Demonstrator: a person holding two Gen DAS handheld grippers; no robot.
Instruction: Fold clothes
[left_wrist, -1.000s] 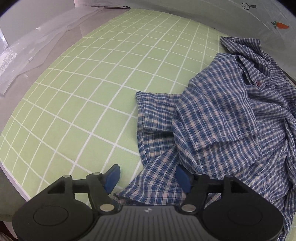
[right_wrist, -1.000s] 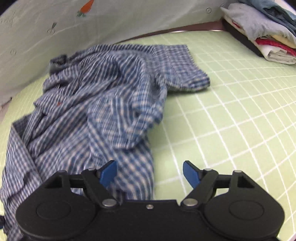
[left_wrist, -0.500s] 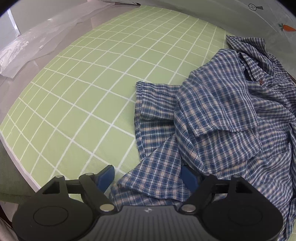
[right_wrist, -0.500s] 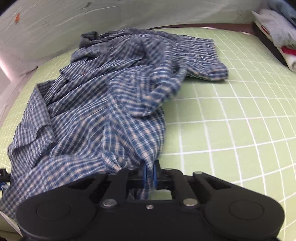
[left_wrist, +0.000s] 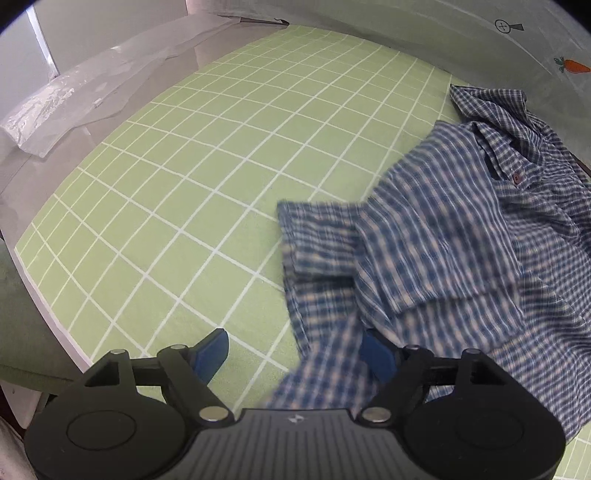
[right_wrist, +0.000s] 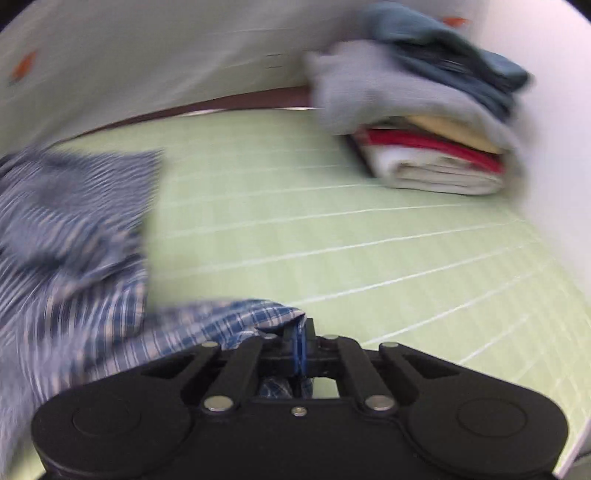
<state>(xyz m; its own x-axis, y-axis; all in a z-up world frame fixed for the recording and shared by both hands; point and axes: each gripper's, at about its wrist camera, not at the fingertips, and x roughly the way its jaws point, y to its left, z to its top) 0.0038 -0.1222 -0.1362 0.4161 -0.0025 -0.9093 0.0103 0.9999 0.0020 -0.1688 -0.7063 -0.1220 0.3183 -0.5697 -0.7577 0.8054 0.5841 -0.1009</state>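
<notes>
No words, brand names or numbers can be read anywhere. The only signs are small prints on the pale sheet (left_wrist: 461, 22) behind the green grid mat: a circle with a plus sign inside it next to a little dark wedge (left_wrist: 509, 26), and an orange carrot with a green top (left_wrist: 571, 65). The left gripper (left_wrist: 291, 352) carries a tiny pale emblem (left_wrist: 294, 419) on its ribbed body, too small to make out.

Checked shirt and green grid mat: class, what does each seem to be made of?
Checked shirt: thin woven cloth, probably cotton; it creases and drapes softly, matte. Green grid mat: smooth sheet, perhaps vinyl or printed fabric; flat, faint sheen, printed white lines.
</notes>
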